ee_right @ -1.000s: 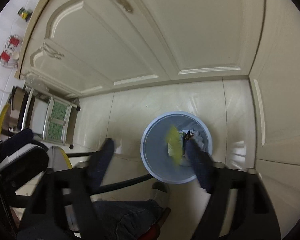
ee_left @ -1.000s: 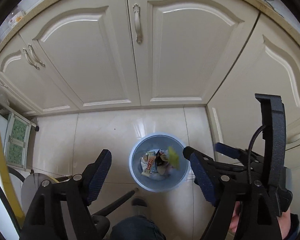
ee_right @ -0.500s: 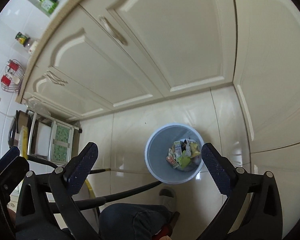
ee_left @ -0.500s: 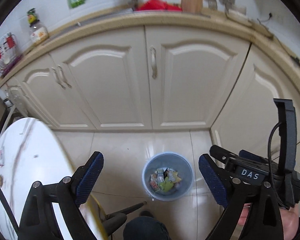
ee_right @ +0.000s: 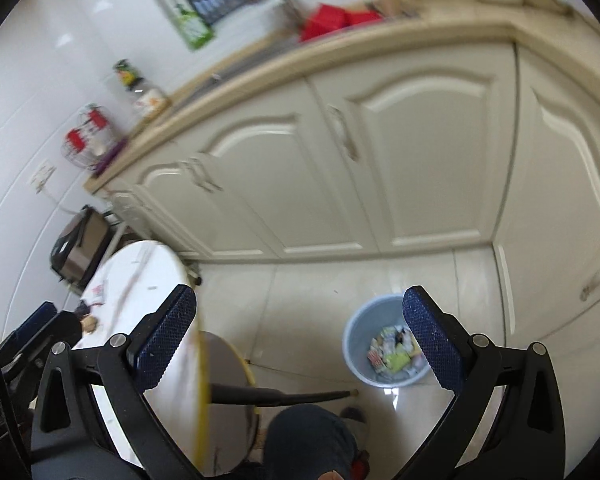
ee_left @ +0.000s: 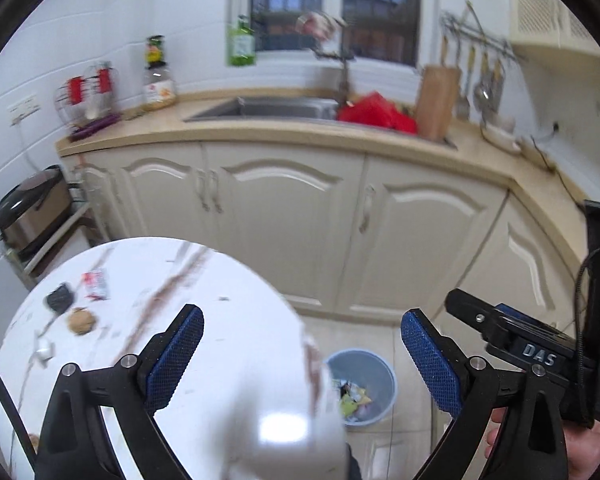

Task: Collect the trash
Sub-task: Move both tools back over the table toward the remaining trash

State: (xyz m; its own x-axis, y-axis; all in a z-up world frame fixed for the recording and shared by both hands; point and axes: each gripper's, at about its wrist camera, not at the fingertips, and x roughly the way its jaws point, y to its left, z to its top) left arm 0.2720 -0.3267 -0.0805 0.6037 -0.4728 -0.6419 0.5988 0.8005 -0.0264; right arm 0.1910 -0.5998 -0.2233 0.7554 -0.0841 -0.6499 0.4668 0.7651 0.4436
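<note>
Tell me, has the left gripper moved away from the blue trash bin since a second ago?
Yes. The left gripper has risen and pulled back: the blue trash bin now looks smaller and lower in its view, and the countertop and white table have come into sight.

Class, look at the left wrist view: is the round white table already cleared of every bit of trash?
No. Several scraps still lie on the round white table, including a red-and-white wrapper and a dark piece.
</note>
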